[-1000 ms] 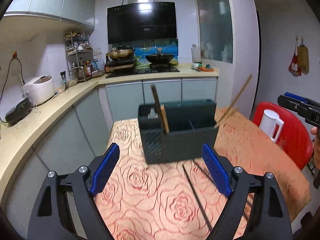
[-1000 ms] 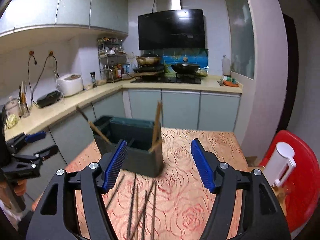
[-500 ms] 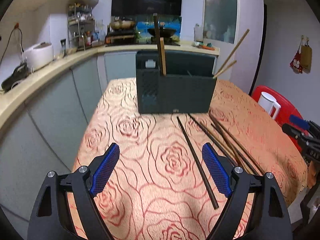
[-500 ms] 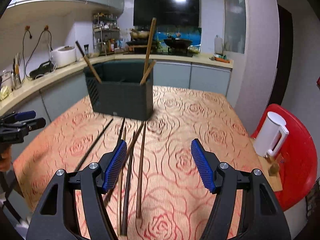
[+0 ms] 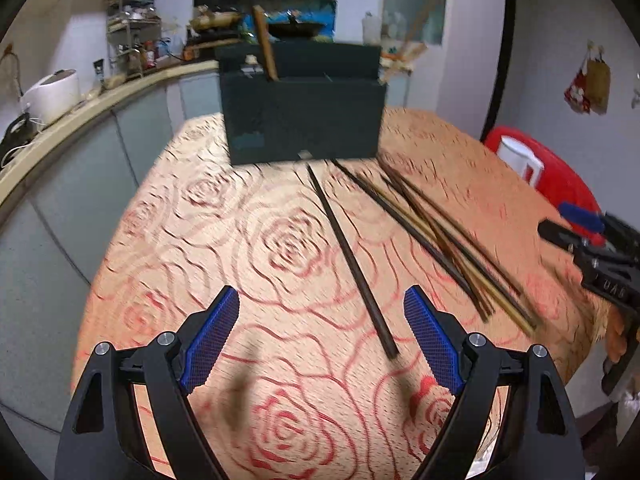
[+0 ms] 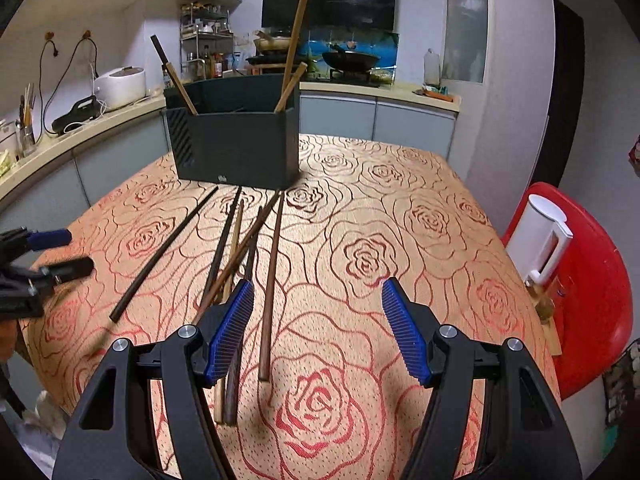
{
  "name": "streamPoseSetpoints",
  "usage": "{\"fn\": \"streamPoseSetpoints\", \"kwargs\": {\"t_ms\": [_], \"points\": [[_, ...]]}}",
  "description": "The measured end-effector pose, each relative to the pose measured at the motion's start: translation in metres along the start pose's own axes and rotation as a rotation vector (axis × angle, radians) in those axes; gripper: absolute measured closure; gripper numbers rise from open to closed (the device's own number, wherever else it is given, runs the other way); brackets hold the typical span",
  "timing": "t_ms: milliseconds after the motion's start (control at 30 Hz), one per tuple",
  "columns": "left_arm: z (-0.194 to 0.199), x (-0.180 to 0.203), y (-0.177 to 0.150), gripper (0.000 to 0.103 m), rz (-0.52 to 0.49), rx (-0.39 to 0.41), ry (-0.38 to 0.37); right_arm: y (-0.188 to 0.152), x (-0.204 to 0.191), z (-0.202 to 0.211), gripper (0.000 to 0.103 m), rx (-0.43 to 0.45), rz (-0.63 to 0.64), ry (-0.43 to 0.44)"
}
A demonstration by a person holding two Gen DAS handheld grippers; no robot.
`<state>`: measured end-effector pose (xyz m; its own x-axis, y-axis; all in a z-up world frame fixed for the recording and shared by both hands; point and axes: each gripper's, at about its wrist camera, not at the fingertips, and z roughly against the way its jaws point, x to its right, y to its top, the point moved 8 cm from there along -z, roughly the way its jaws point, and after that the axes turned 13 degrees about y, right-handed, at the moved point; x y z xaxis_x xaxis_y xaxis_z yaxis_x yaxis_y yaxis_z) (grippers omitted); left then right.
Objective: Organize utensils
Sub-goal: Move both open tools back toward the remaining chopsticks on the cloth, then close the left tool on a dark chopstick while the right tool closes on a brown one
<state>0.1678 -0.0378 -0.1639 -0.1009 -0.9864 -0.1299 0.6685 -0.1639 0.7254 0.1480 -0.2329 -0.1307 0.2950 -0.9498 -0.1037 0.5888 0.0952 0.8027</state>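
Note:
A dark utensil box (image 5: 302, 118) (image 6: 236, 140) stands at the table's far side with a few chopsticks leaning out of it. Several long dark and wooden chopsticks (image 5: 432, 236) (image 6: 236, 248) lie loose on the rose-patterned cloth in front of it. One single dark chopstick (image 5: 352, 260) (image 6: 162, 256) lies apart from the bundle. My left gripper (image 5: 322, 312) hangs open low over the cloth, this chopstick's near end between its fingers, untouched. My right gripper (image 6: 318, 306) is open too, beside a brown chopstick (image 6: 272, 280). Each gripper shows at the edge of the other's view.
The table (image 6: 400, 216) has a rose-patterned orange cloth. A red chair (image 6: 580, 280) with a white jug (image 6: 540, 236) stands at the right. A kitchen counter (image 6: 60, 136) with a rice cooker (image 6: 120, 86) and a stove runs along the left and back.
Both grippers have sunk toward the table and tilted downward. The box now sits higher in both views and the loose chopsticks have come close.

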Motion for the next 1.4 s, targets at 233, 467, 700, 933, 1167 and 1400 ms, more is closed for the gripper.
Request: {"fn": "streamPoseSetpoints", "kwargs": {"t_ms": [233, 467, 700, 933, 1167, 1400], "points": [[-0.021, 0.025, -0.014, 0.021, -0.076, -0.059, 0.011, -0.012, 0.004, -0.008, 0.039, -0.036, -0.007, -0.001], [-0.033, 0.018, -0.023, 0.025, -0.086, -0.099, 0.05, -0.023, -0.009, -0.021, 0.04, -0.088, 0.035, 0.03], [-0.03, -0.001, -0.024, 0.042, -0.066, -0.091, 0.082, -0.034, -0.015, -0.029, 0.048, -0.128, 0.072, 0.014], [-0.029, -0.004, -0.025, 0.054, -0.031, -0.084, 0.06, -0.042, -0.016, -0.038, 0.064, -0.164, 0.073, 0.029], [-0.025, 0.007, -0.027, 0.066, -0.044, -0.059, 0.034, -0.044, -0.023, -0.04, 0.081, -0.157, 0.071, 0.071], [-0.022, 0.019, -0.027, 0.087, -0.062, -0.031, 0.004, -0.044, -0.028, -0.042, 0.09, -0.148, 0.052, 0.112]]}}
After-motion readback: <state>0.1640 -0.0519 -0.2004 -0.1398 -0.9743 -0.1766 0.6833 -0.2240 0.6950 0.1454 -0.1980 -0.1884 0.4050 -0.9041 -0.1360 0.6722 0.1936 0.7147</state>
